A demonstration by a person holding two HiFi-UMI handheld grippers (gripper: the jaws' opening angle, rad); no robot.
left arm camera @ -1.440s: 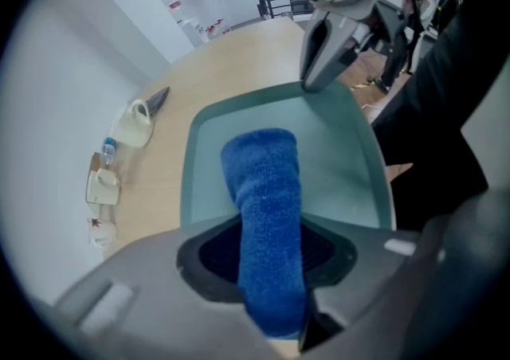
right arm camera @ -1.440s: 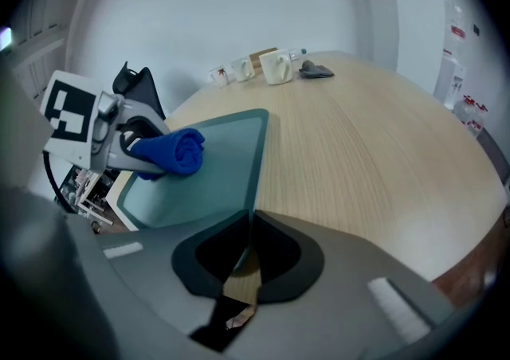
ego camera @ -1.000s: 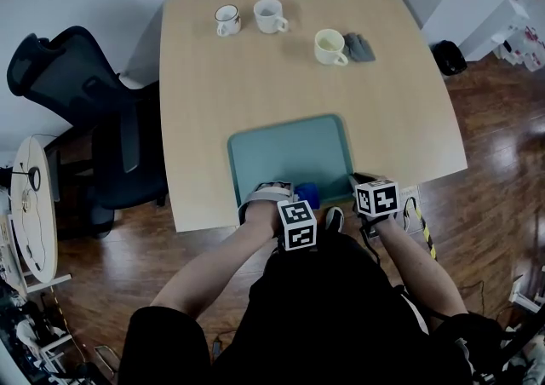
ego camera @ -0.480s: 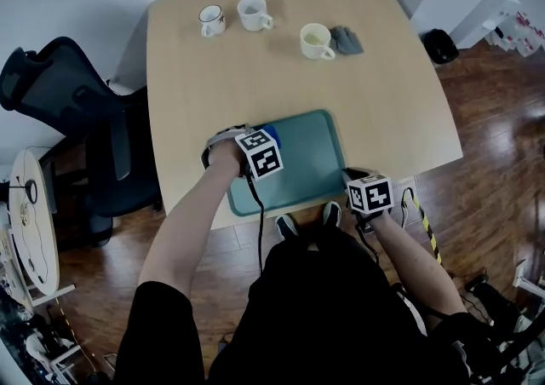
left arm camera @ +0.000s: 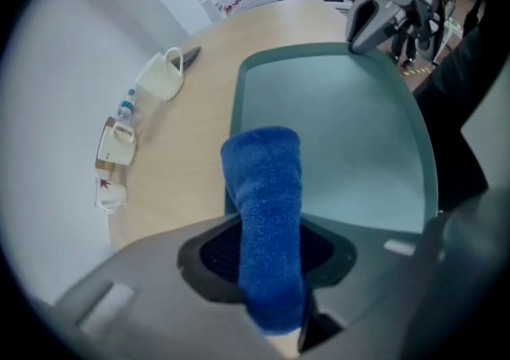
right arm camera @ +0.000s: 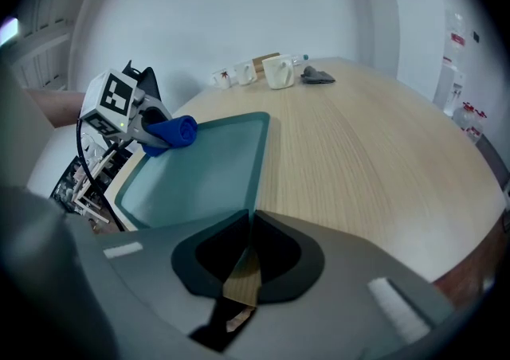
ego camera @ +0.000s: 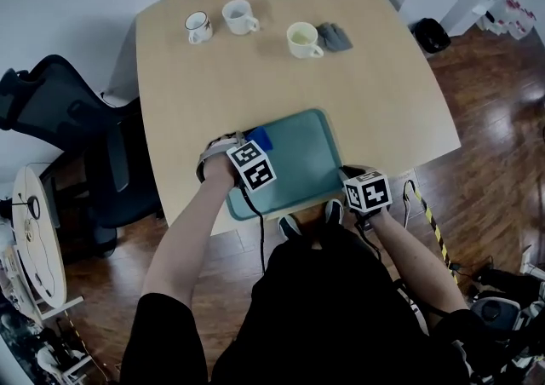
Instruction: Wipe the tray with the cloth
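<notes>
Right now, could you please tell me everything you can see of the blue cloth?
The blue cloth looks like fluffy microfibre, rolled into a thick wad. The left tongs are shut on one end; its rounded free end sticks out over the rim at the far-left corner of the teal tray. Whether it presses on the tray I cannot tell. Nothing else touches it.

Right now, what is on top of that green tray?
A blue cloth, gripped by the left tool, at one corner of the tray; the right tool meets the rim at another. The rest shows bare. The patch beneath the cloth is covered, so unseen.
</notes>
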